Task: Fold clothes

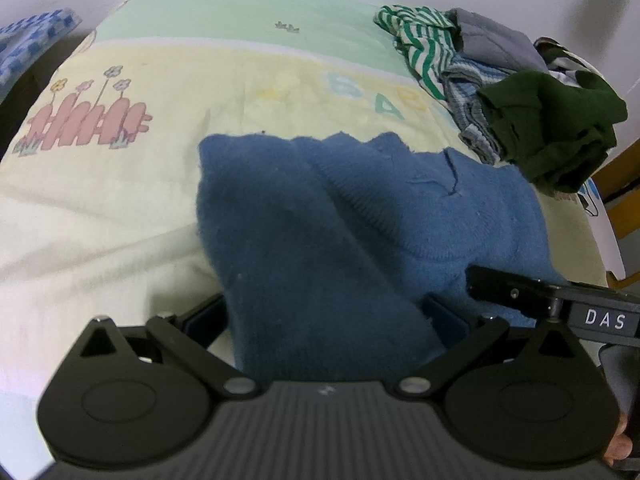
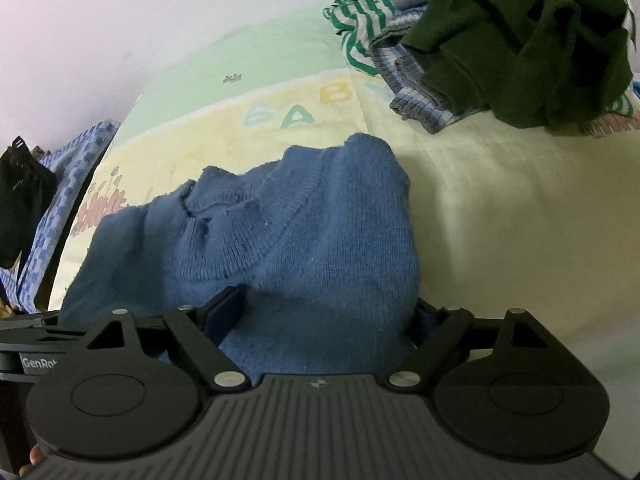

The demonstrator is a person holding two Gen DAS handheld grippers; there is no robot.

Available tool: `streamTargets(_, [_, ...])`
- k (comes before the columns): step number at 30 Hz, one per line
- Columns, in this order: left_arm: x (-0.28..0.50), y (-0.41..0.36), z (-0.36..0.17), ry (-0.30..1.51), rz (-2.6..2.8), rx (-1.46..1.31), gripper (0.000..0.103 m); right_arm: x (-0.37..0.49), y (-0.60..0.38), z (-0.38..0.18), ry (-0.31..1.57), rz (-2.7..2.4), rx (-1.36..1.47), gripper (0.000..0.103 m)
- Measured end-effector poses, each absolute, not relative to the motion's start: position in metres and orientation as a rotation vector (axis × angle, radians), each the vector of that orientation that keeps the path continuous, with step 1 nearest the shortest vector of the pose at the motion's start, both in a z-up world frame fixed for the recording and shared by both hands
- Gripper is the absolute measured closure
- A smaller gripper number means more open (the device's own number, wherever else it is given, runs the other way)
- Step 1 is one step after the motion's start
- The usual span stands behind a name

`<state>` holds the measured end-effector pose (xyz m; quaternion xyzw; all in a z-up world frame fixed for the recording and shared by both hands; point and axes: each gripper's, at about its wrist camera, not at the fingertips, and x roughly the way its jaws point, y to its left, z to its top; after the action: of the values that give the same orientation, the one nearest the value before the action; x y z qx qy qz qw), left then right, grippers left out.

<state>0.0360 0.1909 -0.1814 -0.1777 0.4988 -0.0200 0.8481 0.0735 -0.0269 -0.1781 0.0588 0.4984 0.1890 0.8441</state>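
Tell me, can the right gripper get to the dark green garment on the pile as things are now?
Probably yes. The right gripper stands open, with the blue sweater lying between its fingers, seemingly unclamped. Past the sweater only bare blanket separates it from the dark green garment, which sits uncovered atop the pile.

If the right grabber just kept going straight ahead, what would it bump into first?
Most likely the blue sweater. It already lies between the wide-open jaws of the right gripper, so the knit comes first, with the pastel blanket underneath. Depth is hard to judge here.
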Motion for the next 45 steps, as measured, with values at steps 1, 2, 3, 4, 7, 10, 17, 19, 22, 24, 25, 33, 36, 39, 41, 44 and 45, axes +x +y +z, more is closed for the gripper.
streamTargets(1, [0.036, 0.191, -0.181, 1.052, -0.036, -0.380, 0.001, 0.074, -0.027, -0.178, 1.052, 0.404, 0.121, 0.016])
streamTargets(2, [0.035, 0.191, -0.181, 1.052, -0.029, -0.385, 0.001, 0.074, -0.027, -0.179, 1.052, 0.408, 0.119, 0.016])
streamTargets(3, [0.034, 0.191, -0.181, 1.048, -0.024, -0.389, 0.001, 0.074, -0.027, -0.178, 1.051, 0.415, 0.110, 0.016])
streamTargets(4, [0.033, 0.191, -0.180, 1.043, -0.018, -0.392, 0.001, 0.074, -0.026, -0.177, 1.048, 0.424, 0.100, 0.016])
streamTargets(7, [0.028, 0.188, -0.174, 1.010, -0.002, -0.382, 0.001, 0.076, -0.026, -0.174, 1.038, 0.455, 0.073, 0.016])
streamTargets(10, [0.020, 0.184, -0.163, 0.959, 0.018, -0.347, 0.001, 0.077, -0.028, -0.171, 1.029, 0.478, 0.063, 0.016])
streamTargets(17, [0.006, 0.175, -0.145, 0.915, 0.049, -0.316, 0.001, 0.074, -0.027, -0.158, 0.978, 0.512, -0.045, 0.016])
streamTargets(19, [0.006, 0.169, -0.146, 0.932, 0.061, -0.297, 0.001, 0.073, -0.027, -0.155, 0.975, 0.518, -0.062, 0.017])
streamTargets(22, [0.004, 0.160, -0.148, 0.950, 0.063, -0.282, 0.001, 0.073, -0.027, -0.152, 0.969, 0.522, -0.075, 0.017])
streamTargets(24, [0.003, 0.156, -0.149, 0.951, 0.069, -0.270, 0.001, 0.072, -0.028, -0.152, 0.968, 0.523, -0.079, 0.017])
streamTargets(25, [0.003, 0.155, -0.150, 0.950, 0.075, -0.264, 0.001, 0.072, -0.028, -0.152, 0.969, 0.524, -0.079, 0.017])
streamTargets(33, [0.004, 0.152, -0.151, 0.954, 0.094, -0.270, 0.000, 0.070, -0.031, -0.151, 0.972, 0.519, -0.064, 0.017])
streamTargets(36, [0.004, 0.152, -0.152, 0.955, 0.093, -0.270, 0.000, 0.070, -0.031, -0.151, 0.970, 0.516, -0.063, 0.017])
streamTargets(39, [0.006, 0.153, -0.153, 0.959, 0.089, -0.272, 0.000, 0.071, -0.031, -0.152, 0.972, 0.513, -0.060, 0.017])
streamTargets(41, [0.007, 0.153, -0.155, 0.962, 0.084, -0.271, 0.000, 0.072, -0.032, -0.153, 0.975, 0.510, -0.056, 0.017])
streamTargets(44, [0.010, 0.153, -0.158, 0.966, 0.081, -0.262, 0.000, 0.074, -0.034, -0.158, 0.991, 0.508, -0.036, 0.017])
streamTargets(45, [0.011, 0.154, -0.159, 0.966, 0.083, -0.265, 0.000, 0.075, -0.035, -0.160, 0.999, 0.508, -0.027, 0.017])
